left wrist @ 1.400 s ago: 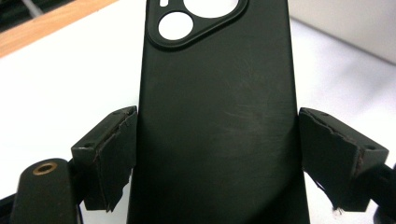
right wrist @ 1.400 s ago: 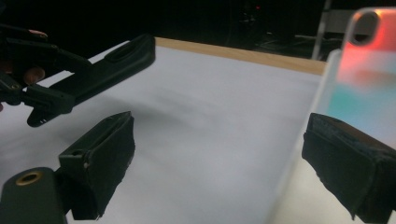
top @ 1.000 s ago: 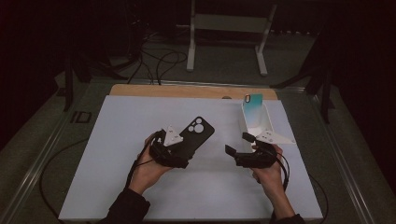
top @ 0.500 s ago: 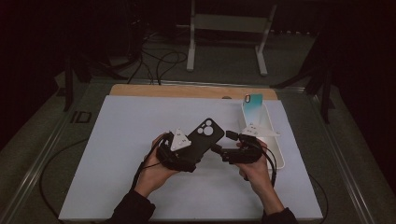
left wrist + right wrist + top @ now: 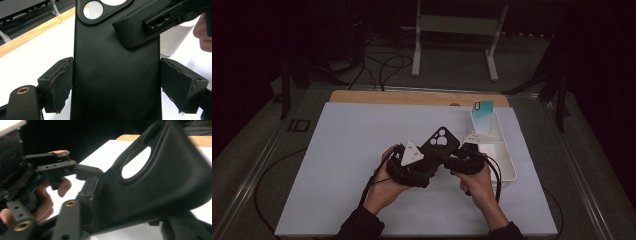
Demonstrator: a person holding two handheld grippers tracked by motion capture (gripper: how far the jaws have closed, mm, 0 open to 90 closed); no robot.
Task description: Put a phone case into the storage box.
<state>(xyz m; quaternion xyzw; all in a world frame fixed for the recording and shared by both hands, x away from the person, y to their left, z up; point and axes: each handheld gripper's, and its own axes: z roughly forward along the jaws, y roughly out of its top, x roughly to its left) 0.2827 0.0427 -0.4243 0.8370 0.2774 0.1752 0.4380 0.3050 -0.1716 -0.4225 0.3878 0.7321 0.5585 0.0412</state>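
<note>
Both hands sit close together near the front-centre of the bench point(image 5: 337, 165), forearms coming in from the bottom of the high view and angled inward toward each other.

Left gripper point(image 5: 414, 167): held in the left hand point(image 5: 384, 182), fingers wrapped round its body, pointing fwd and a bit to the right. Its jaws are clamped on the long edges of the black phone case point(image 5: 439, 145); in the left gripper view the case point(image 5: 115, 75) stands upright between the two worn pads, both touching its sides, camera cutout at top. So holding the case, w/ jaws fairly wide because the case is wide.

Right gripper point(image 5: 464, 160): in the right hand point(image 5: 474, 182), wrist turned so it points left toward the other gripper. Jaws have just been closing, w/ the case's right edge between them. In the left gripper view one of its jaws lies over the case's upper right face, touching it. In the right gripper view the case point(image 5: 155, 187) fills the near space, tilted, blurred; jaws sit against it, looks like a grip on the edge.

Case is lifted off the bench, between both grippers, just left of the white tray point(image 5: 507, 165). A teal-and-white phone case point(image 5: 482, 114) stands at the tray's far end, leaning on its wall. Wooden strip point(image 5: 412, 97) runs along the far bench edge.
</note>
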